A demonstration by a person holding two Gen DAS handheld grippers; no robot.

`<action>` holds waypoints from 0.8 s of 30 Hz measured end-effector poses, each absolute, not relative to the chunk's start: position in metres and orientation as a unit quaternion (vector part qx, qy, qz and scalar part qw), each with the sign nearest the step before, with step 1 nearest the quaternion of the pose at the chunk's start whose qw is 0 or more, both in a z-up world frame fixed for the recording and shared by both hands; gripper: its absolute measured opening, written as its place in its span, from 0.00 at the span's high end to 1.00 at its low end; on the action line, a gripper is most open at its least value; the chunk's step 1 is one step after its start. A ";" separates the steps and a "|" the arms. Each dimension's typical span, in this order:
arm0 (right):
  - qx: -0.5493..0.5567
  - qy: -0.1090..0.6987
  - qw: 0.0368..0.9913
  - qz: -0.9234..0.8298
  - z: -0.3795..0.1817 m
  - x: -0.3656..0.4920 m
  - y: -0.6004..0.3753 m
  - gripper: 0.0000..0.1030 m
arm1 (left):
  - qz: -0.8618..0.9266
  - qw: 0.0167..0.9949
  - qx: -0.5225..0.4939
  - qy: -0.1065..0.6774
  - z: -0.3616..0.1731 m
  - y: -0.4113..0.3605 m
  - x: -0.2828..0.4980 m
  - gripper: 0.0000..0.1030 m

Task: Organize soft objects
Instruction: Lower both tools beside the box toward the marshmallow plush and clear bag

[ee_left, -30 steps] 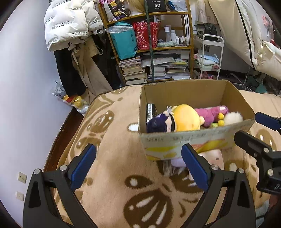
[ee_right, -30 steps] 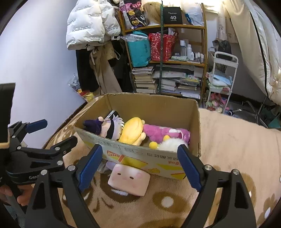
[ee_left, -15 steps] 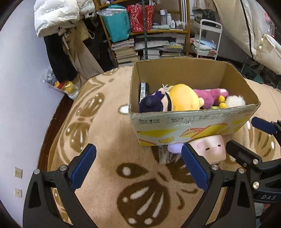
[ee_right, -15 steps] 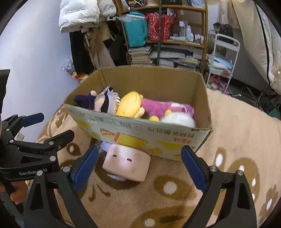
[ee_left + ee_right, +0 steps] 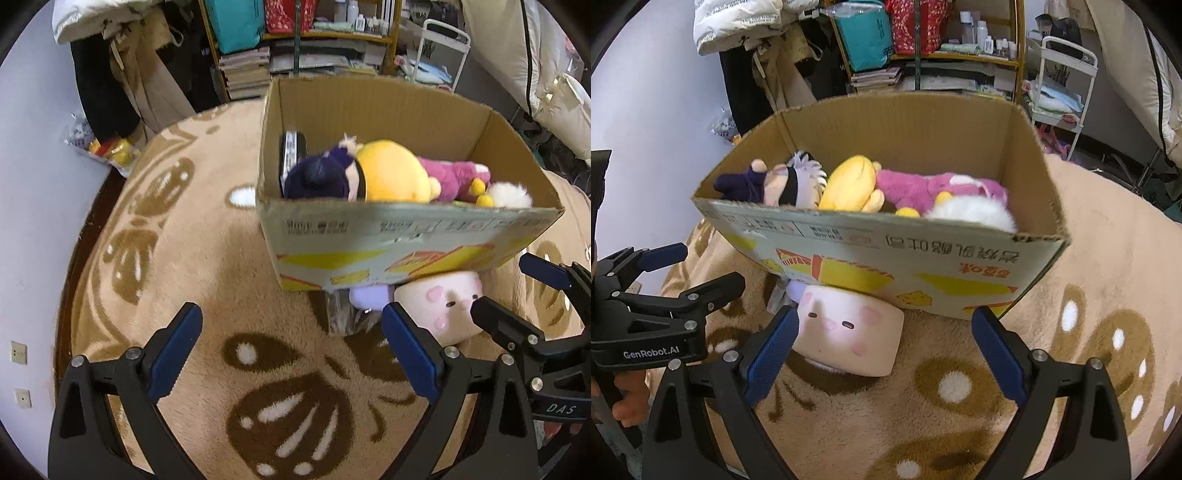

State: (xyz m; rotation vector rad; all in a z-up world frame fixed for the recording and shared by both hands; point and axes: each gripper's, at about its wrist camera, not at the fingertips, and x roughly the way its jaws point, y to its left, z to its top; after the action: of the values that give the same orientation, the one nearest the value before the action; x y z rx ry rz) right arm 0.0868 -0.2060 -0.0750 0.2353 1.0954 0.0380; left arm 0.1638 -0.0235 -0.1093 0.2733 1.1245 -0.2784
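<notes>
Here, an open brown cardboard box with yellow print [image 5: 886, 258] fills the middle of both views, standing on a tan plush blanket with dark brown and white markings [image 5: 207, 258]. Inside the box lie several soft toys: a doll with dark purple hair [image 5: 321, 179] at the left, a round yellow plush [image 5: 391, 173] beside it, a magenta plush [image 5: 458, 177] further right, and a fluffy white plush [image 5: 971, 214] against the near wall.

Outside the box, a pale pink block-shaped plush with a small face and rosy cheeks [image 5: 849, 332] lies on the blanket, tucked against the foot of the near wall. A lilac soft piece [image 5: 371, 297] and something in clear wrapping sit touching it at its side; what the wrapped thing is cannot be told.

The left gripper [image 5: 291, 354] hangs low in its frame with its blue-padded fingers spread wide, nothing between them, over bare blanket to the left of the pink plush. The right gripper [image 5: 882, 354] is likewise spread wide and empty; in its own view the pink block plush sits just beyond its left blue pad [image 5: 768, 358], mostly within the gap's line. A hand [image 5: 626, 398] holds the left gripper's handle at the lower left of the right view.

A cluttered shelf with books and bags [image 5: 923, 55] stands behind, at the top of the frame.
</notes>
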 end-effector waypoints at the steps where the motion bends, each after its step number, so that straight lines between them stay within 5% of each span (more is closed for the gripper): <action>1: 0.111 0.524 0.844 0.019 -0.078 0.088 -0.205 0.04 | -0.131 0.826 0.129 0.533 -0.112 -0.024 0.164 0.06; 12: 0.127 0.569 0.811 0.046 -0.106 0.097 -0.200 0.05 | -0.141 0.807 0.116 0.561 -0.132 -0.025 0.172 0.06; 14: 0.138 0.574 0.805 0.058 -0.108 0.100 -0.201 0.13 | -0.147 0.805 0.106 0.565 -0.135 -0.024 0.174 0.06; 17: 0.160 0.583 0.791 0.090 -0.112 0.103 -0.200 0.46 | -0.159 0.801 0.094 0.570 -0.137 -0.026 0.176 0.07; 24: 0.163 0.597 0.782 0.077 -0.109 0.101 -0.204 0.62 | -0.160 0.794 0.103 0.577 -0.147 -0.033 0.175 0.07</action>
State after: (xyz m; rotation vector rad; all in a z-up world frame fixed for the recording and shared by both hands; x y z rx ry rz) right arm 0.1013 -0.2043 -0.1095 0.3510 1.2901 0.1673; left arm 0.1753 -0.0332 -0.1473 0.2212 1.2407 -0.3440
